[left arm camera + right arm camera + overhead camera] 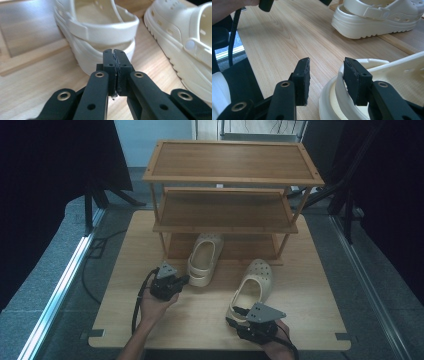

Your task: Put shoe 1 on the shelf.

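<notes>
- The right tongs [239,311] sit nearest the person, low over the tabletop [310,285], at the heel of the right-hand clog [255,285].
- In the right gripper view these tongs [326,81] stand open, with a clear gap between the two black pads. The heel rim of the clog [387,82] lies just beside the pad on that view's right, which sits over the inside of the rim. Whether pad and rim touch, I cannot tell. The other pad is over bare wood, outside the shoe.
- The person's right hand [272,347] grips the housing from behind, under its grey three-cornered plate.
- A little farther out and well to the left, the left tongs [185,280] point at the heel of the left-hand clog [205,257]. The left hand [155,305] holds them from below.
- In the left gripper view these tongs [114,53] are closed, the pads pressed flat together with nothing between them. Their tips are just in front of the clog's [100,32] heel, below its strap. Contact cannot be judged.
- The right-hand clog [185,37] lies just beside the left tongs, on their right.
- Beyond both tongs, the left-hand clog's toe reaches under the lowest level of the wooden shoe rack [232,162].
- The rack stands at the far end of the tabletop, its three shelves bare.
</notes>
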A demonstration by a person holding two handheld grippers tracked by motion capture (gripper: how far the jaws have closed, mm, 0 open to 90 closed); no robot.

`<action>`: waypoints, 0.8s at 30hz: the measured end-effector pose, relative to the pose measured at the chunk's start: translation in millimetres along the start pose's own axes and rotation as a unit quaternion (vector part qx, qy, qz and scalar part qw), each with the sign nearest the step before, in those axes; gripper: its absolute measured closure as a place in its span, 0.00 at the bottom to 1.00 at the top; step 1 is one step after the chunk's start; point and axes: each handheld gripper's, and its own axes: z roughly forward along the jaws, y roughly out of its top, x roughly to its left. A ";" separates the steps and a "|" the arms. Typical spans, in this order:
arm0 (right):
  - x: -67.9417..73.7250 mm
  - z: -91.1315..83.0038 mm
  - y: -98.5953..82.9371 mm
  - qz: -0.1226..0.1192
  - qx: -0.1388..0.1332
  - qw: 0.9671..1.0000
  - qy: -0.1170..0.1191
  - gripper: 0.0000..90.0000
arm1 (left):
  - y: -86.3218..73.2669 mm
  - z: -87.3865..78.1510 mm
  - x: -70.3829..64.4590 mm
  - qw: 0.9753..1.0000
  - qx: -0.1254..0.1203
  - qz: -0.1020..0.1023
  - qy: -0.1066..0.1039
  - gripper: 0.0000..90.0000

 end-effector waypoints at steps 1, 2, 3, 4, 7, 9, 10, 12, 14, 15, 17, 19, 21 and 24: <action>0.1 -0.1 0.1 0.000 0.000 1.000 0.000 0.63 | -0.7 1.4 -1.1 1.000 0.003 0.001 -0.004 0.99; 0.3 -0.3 0.2 0.000 -0.001 1.000 0.000 0.63 | -1.4 4.4 -2.8 1.000 0.010 0.002 -0.014 0.99; 0.2 -0.4 0.3 0.000 -0.001 1.000 0.001 0.63 | -1.5 5.6 -3.9 1.000 0.014 0.003 -0.015 0.99; 0.2 -0.3 0.3 0.000 -0.001 1.000 0.001 0.63 | -1.7 6.9 -4.8 1.000 0.016 0.005 -0.017 0.99; 0.2 0.3 0.2 0.000 -0.001 1.000 0.000 0.63 | -2.0 10.9 -7.8 0.999 0.026 0.011 -0.019 0.98; 0.4 0.5 0.2 0.000 0.000 1.000 0.000 0.63 | -2.3 13.5 -9.0 0.999 0.030 0.014 -0.016 0.98; 0.4 0.6 0.1 0.000 0.000 1.000 0.000 0.63 | -2.6 14.7 -9.0 0.999 0.032 0.015 -0.015 0.98; 0.4 0.5 0.1 -0.001 0.000 1.000 0.000 0.63 | -3.2 17.2 -8.7 0.999 0.035 0.017 -0.013 0.98; 0.4 0.4 0.1 -0.001 0.000 1.000 -0.001 0.63 | -3.6 19.5 -8.3 0.999 0.036 0.016 -0.012 0.98; 0.4 0.4 0.1 -0.001 0.000 1.000 0.000 0.63 | -3.7 20.7 -8.1 0.999 0.036 0.016 -0.010 0.98; 0.4 0.5 0.1 -0.001 0.000 1.000 0.000 0.63 | -3.6 21.8 -7.8 0.999 0.036 0.017 -0.009 0.98; 0.2 0.3 0.1 -0.001 0.000 1.000 0.000 0.63 | -2.8 24.6 -7.7 0.999 0.036 0.016 -0.011 0.99; -0.2 0.5 0.1 0.000 0.001 1.000 0.001 0.63 | 0.2 28.5 -8.9 0.999 0.036 0.019 -0.009 0.99; 0.1 1.2 -0.1 -0.002 0.001 1.000 0.000 0.63 | 3.5 31.5 -10.4 0.999 0.040 0.025 -0.004 0.99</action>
